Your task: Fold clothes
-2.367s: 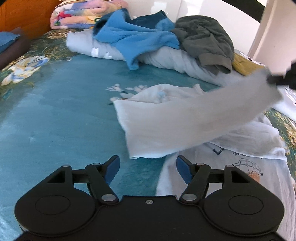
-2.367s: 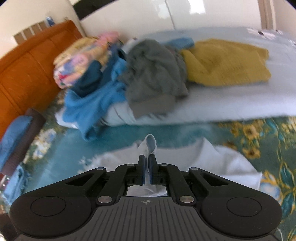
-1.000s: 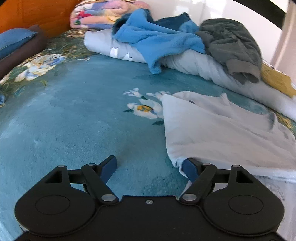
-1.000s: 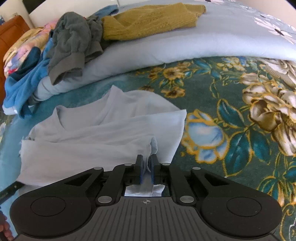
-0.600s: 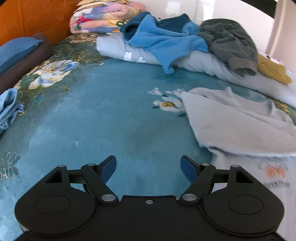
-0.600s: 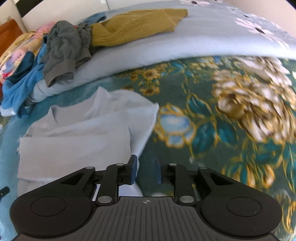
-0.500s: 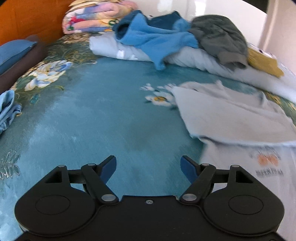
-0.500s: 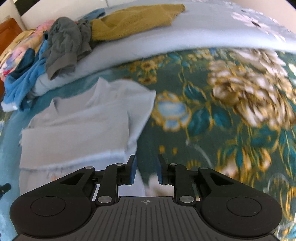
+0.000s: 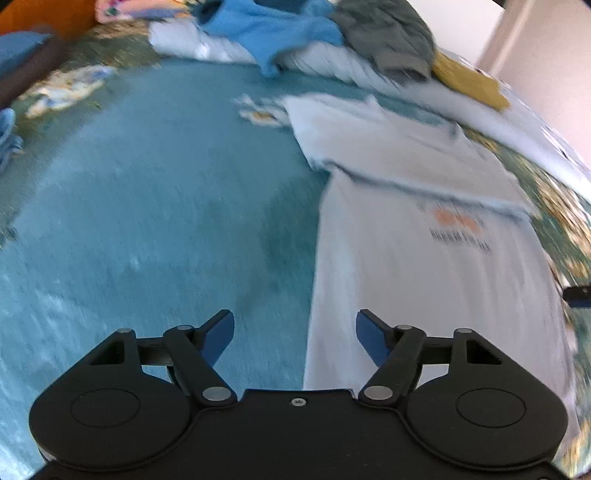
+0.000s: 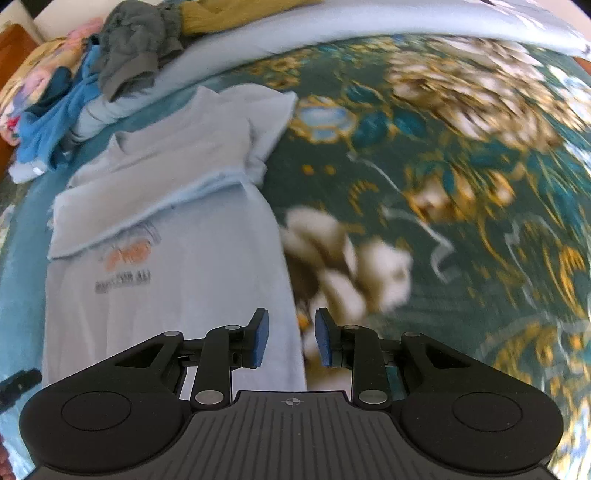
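White T-shirt [image 10: 173,295] lies flat on the floral bedspread [image 10: 461,206], print side up, its top part already folded down over the chest; pile of unfolded clothes [image 9: 317,29] along the bed's far edge.

Next step, by my judgement: take both near hem corners and bring them up over the fold. Pinch at the side edges together, lift evenly, keep the cloth taut so the fold stays square.

Left gripper [image 9: 295,334]: jaws spread wide, holding nothing, astride the shirt's left edge. Right gripper [image 10: 290,338]: jaws partly apart, holding nothing, over the shirt's right edge. Both views blurred.
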`<state>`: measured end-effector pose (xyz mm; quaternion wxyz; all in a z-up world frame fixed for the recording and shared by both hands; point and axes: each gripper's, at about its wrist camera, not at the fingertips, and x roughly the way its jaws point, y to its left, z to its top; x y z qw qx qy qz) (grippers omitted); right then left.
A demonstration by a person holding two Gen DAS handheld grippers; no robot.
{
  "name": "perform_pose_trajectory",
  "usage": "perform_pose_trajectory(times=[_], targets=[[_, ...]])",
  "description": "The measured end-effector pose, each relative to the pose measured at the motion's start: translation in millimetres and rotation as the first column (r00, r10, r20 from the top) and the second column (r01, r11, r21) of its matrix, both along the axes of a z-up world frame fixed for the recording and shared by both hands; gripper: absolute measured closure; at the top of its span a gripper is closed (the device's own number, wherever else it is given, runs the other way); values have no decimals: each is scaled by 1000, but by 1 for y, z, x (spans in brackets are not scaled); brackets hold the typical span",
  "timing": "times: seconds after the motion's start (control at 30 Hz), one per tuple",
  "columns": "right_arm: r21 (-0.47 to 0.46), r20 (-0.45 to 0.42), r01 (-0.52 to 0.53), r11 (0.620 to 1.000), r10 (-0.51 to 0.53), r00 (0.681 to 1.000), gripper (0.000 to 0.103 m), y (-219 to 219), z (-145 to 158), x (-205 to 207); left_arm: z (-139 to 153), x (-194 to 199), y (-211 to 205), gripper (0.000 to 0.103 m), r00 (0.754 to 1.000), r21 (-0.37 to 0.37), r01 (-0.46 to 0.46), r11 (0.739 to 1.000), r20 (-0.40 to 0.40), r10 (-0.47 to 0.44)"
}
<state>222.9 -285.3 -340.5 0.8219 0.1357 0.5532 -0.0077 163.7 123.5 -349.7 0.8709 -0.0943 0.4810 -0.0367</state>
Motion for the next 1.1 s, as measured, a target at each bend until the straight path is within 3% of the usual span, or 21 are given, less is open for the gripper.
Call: perform_pose_trajectory(times=[0.1,0.17,0.2,0.4,0.53,0.6,0.73,0.87,1.1], targets=[[-11,-10,26,1000,-26,1000,79,3,-5,-25,-3,-13,6,37,998,-49,65,997,-10,-65],[-26,-15,31,999,-31,999,79,6,-9,-40,-9,-17,11,49,995,-113,90,990,-40,-95],[-30,-14,47,998,-47,999,79,6,-12,-48,-11,-19,13,49,993,-129,99,987,-48,-106],[6,-2,77,997,-77,997,79,9,-13,-71,-13,-26,23,62,987,-198,140,970,-47,-152],[19,-9,80,997,-80,997,79,12,-13,-79,-15,-30,28,83,986,-230,137,963,-62,-155],[30,-14,90,996,-89,996,93,14,-13,-80,-15,-31,29,86,986,-238,132,962,-71,-153],[4,-11,94,996,-94,996,100,18,-10,-82,-10,-38,24,103,988,-210,132,969,-56,-147],[-25,-6,105,994,-105,994,102,18,-10,-85,-8,-47,20,103,993,-158,106,982,-41,-114],[-35,-11,102,994,-102,995,100,19,-13,-85,-11,-47,19,103,993,-150,97,984,-50,-106]])
